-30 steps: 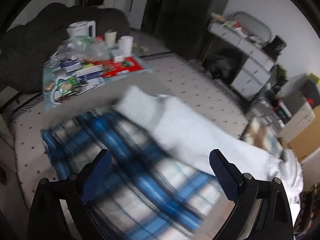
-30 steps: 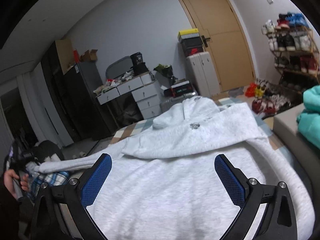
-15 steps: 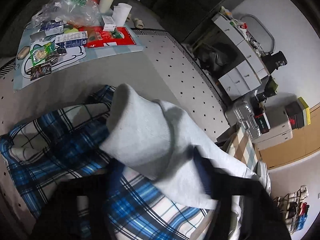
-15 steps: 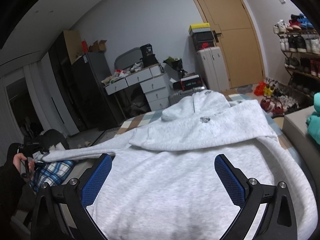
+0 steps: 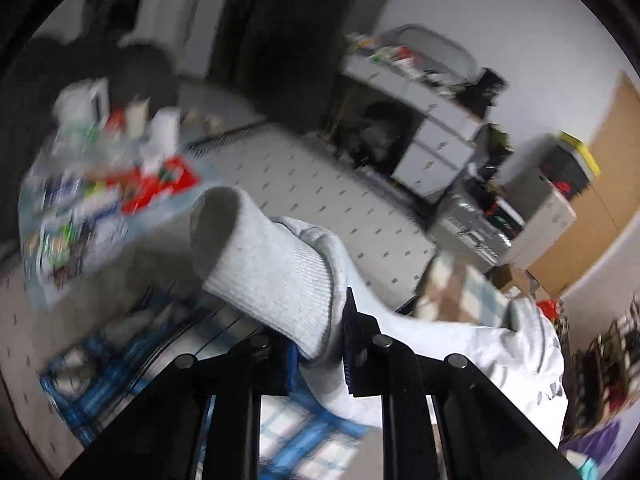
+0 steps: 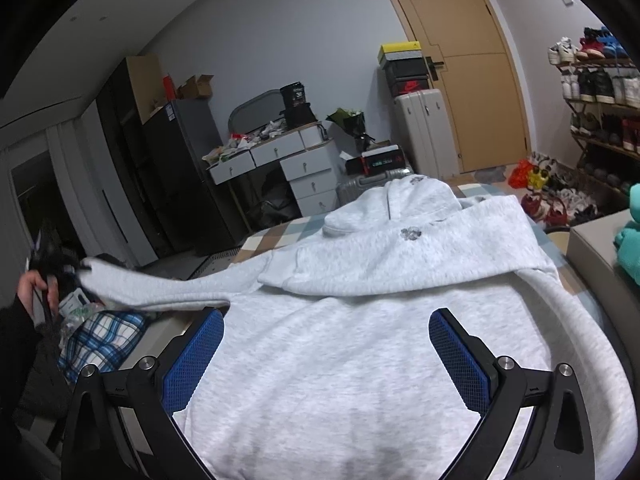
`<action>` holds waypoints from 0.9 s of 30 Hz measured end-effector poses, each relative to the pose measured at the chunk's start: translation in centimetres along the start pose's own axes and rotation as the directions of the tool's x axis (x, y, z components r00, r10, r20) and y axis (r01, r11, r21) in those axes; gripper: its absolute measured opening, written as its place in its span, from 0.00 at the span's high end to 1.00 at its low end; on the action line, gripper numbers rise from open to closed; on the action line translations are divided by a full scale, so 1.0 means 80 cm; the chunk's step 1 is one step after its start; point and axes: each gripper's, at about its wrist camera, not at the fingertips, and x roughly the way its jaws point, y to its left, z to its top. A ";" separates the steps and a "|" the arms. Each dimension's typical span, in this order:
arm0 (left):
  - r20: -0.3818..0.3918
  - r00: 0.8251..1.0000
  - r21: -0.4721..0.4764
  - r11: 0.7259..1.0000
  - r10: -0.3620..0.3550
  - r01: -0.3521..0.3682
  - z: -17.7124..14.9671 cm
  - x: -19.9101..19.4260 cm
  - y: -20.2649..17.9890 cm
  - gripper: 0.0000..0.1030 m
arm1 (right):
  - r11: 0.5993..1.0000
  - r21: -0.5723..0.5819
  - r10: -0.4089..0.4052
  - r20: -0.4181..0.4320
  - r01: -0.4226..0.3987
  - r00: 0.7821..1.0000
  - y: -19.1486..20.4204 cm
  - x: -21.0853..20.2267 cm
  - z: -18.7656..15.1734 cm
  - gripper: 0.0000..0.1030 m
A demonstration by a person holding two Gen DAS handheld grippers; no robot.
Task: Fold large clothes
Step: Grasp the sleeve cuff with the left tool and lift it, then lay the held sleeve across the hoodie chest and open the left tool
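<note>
Fingers [image 5: 347, 344] of the left gripper [image 5: 320, 354], spread before, now closing on the hoodie's cuff [image 5: 264, 264], lifted.

The room is dim, lit evenly and coolly from above, with no hard shadows or glare. The left wrist view is badly smeared by motion: the clutter [image 5: 100, 184] at far left and the plaid cloth [image 5: 120, 364] below are streaked, while the ribbed cuff [image 5: 272, 276] near the lens stays fairly crisp. The right wrist view is sharp, though the grey hoodie [image 6: 360, 320] looks slightly washed out. Both views bend strongly at the edges and fade into black corners.
</note>
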 end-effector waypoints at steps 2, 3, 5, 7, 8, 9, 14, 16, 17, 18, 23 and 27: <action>0.051 0.997 0.061 0.996 -0.063 0.059 0.019 -0.027 -0.054 0.89 | 1.000 0.016 -0.002 -0.010 0.002 1.000 -0.003 0.001 0.000 0.00; 0.069 0.994 0.086 0.993 -0.090 0.084 0.027 -0.037 -0.077 0.89 | 1.000 0.024 -0.001 -0.016 0.001 1.000 -0.005 0.002 0.000 0.00; 0.093 0.985 0.144 0.981 -0.142 0.128 0.039 -0.060 -0.138 0.89 | 0.999 0.045 0.005 -0.036 -0.004 0.999 -0.008 0.005 0.000 0.00; 0.100 0.972 0.215 0.959 -0.211 0.186 0.041 -0.080 -0.193 0.89 | 0.998 0.059 0.009 -0.041 -0.007 0.999 -0.011 0.004 0.000 0.00; 0.109 0.964 0.254 0.945 -0.241 0.207 0.039 -0.091 -0.221 0.89 | 0.998 0.062 0.006 -0.037 -0.004 0.999 -0.013 0.003 0.001 0.00; 0.112 0.950 0.314 0.918 -0.290 0.243 0.033 -0.105 -0.263 0.89 | 0.998 0.056 -0.004 -0.033 0.006 0.999 -0.014 0.001 0.002 0.00; -0.021 0.904 0.533 0.760 -0.427 0.371 -0.036 -0.128 -0.428 0.89 | 0.989 0.102 -0.111 0.018 0.109 0.994 -0.044 -0.016 0.014 0.00; -0.105 0.885 0.572 0.700 -0.454 0.427 -0.075 -0.120 -0.477 0.89 | 0.969 0.193 -0.165 0.045 0.154 0.985 -0.079 -0.026 0.019 0.00; -0.162 0.872 0.591 0.663 -0.461 0.460 -0.106 -0.112 -0.508 0.89 | 0.956 0.240 -0.189 0.050 0.172 0.981 -0.098 -0.029 0.020 0.00; -0.213 0.858 0.600 0.630 -0.468 0.492 -0.131 -0.101 -0.530 0.89 | 0.942 0.275 -0.212 0.049 0.191 0.976 -0.111 -0.032 0.022 0.00; -0.478 0.728 0.515 0.515 -0.491 0.685 -0.269 -0.025 -0.586 0.89 | 0.862 0.459 -0.290 0.097 0.216 0.952 -0.168 -0.072 0.020 0.00; -0.661 0.604 0.371 0.506 -0.444 0.778 -0.361 0.038 -0.582 0.89 | 0.827 0.509 -0.373 0.183 0.237 0.910 -0.175 -0.104 0.018 0.00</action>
